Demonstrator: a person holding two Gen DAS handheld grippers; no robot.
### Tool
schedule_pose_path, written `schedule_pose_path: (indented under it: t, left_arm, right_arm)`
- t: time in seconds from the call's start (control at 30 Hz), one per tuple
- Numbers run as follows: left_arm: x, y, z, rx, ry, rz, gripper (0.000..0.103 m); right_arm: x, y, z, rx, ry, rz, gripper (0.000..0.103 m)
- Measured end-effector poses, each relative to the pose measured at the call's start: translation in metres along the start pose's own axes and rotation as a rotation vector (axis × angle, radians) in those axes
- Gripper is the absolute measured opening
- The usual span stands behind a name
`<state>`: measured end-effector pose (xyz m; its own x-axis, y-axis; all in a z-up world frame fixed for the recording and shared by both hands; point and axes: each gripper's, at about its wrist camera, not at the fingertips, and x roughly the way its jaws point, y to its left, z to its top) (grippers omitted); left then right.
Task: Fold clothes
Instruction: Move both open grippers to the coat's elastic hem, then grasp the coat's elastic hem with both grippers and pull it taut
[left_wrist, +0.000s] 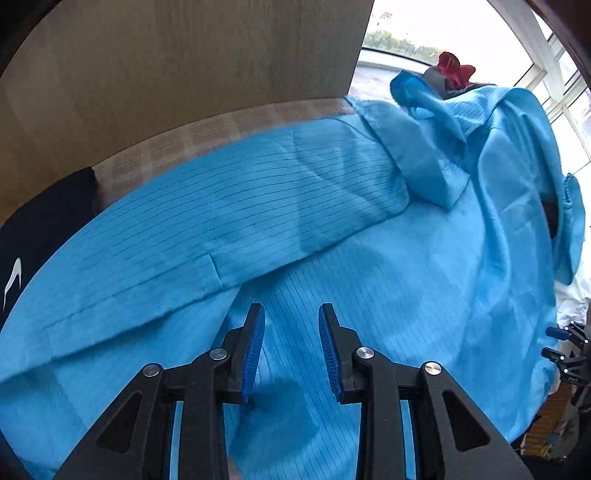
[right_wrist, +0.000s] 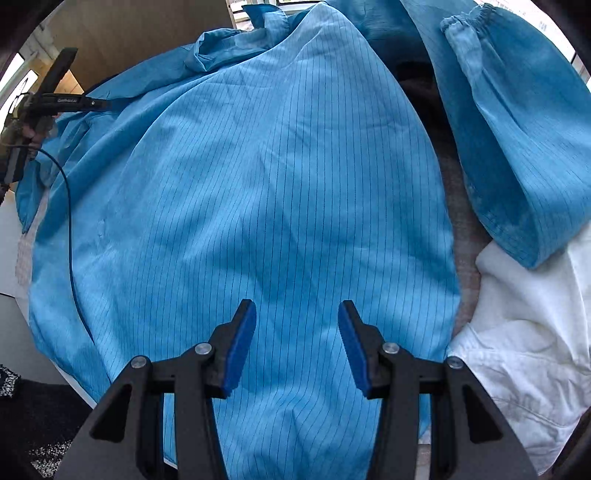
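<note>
Blue pinstriped garment (right_wrist: 266, 177) lies spread on the tabletop beneath both empty, parted grippers, its length running away from the right gripper (right_wrist: 297, 314), nearer its loose sleeve (right_wrist: 517, 147) than the left gripper (left_wrist: 291, 317).

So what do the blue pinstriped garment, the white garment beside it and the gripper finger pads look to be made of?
The blue pinstriped garment looks like thin, smooth woven synthetic with a slight sheen; fine dark lines run through it, as in anti-static workwear, probably. The white garment looks like matte, softly creased cotton-like cloth. The blue finger pads look like ribbed rubber or soft plastic, on matte black plastic fingers.
</note>
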<state>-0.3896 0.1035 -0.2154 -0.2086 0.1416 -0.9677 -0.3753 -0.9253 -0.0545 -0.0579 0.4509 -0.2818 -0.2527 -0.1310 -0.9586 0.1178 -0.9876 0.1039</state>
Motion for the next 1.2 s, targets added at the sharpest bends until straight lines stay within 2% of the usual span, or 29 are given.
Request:
schedule_pose_path:
  t: [0.07,0.17,0.2,0.23,0.3,0.37,0.43,0.5,0.6,0.7,0.83,0.93,1.0,1.07,1.2]
  left_arm:
    - [0.012,0.012,0.012,0.029,-0.007,0.169,0.022]
    - [0.012,0.045,0.029,-0.02,-0.067,0.369,0.019]
    - [0.008,0.056,0.033,-0.042,-0.084,0.407,0.017]
    - [0.003,0.066,0.036,-0.067,-0.094,0.404,0.014]
    - [-0.009,0.078,0.036,-0.09,-0.112,0.381,0.019]
    - [-0.028,0.073,0.024,-0.05,-0.12,0.319,0.019]
    - [-0.051,0.056,0.0,0.013,-0.138,0.288,0.023]
    - [-0.077,0.039,-0.037,0.057,-0.164,0.246,0.03]
    - [-0.115,0.019,-0.11,0.065,-0.183,0.159,0.03]
    - [-0.144,-0.001,-0.191,0.05,-0.179,0.102,0.029]
    - [-0.155,-0.026,-0.297,-0.049,-0.109,0.023,0.033]
    - [-0.151,-0.042,-0.362,-0.131,-0.045,-0.04,0.033]
    - [-0.145,-0.058,-0.389,-0.159,-0.028,-0.048,0.033]
    - [-0.145,-0.074,-0.41,-0.172,-0.026,-0.064,0.033]
    - [-0.134,-0.093,-0.427,-0.133,-0.015,-0.062,0.035]
  right_arm:
    - [0.004,0.003,-0.003,-0.005,0.01,-0.027,0.046]
    - [0.016,0.002,-0.008,0.01,0.045,-0.055,0.046]
    - [0.018,0.0,-0.01,0.015,0.049,-0.062,0.046]
    - [0.018,-0.001,-0.011,0.014,0.043,-0.067,0.046]
    - [0.015,-0.005,-0.011,0.016,0.054,-0.094,0.046]
    - [0.003,-0.014,-0.014,0.036,0.037,-0.091,0.046]
    - [-0.017,-0.027,-0.02,0.066,0.008,-0.054,0.046]
    - [-0.039,-0.041,-0.032,0.081,-0.028,-0.046,0.046]
    - [-0.064,-0.054,-0.057,0.045,-0.048,-0.049,0.046]
    - [-0.075,-0.062,-0.082,0.004,-0.027,-0.025,0.046]
    - [-0.066,-0.069,-0.112,-0.005,-0.001,0.083,0.046]
    - [-0.045,-0.057,-0.13,-0.051,0.016,0.159,0.046]
    - [-0.04,-0.049,-0.142,-0.098,0.023,0.191,0.046]
    - [-0.036,-0.041,-0.148,-0.163,0.026,0.187,0.046]
    - [-0.034,-0.026,-0.155,-0.25,0.02,0.163,0.046]
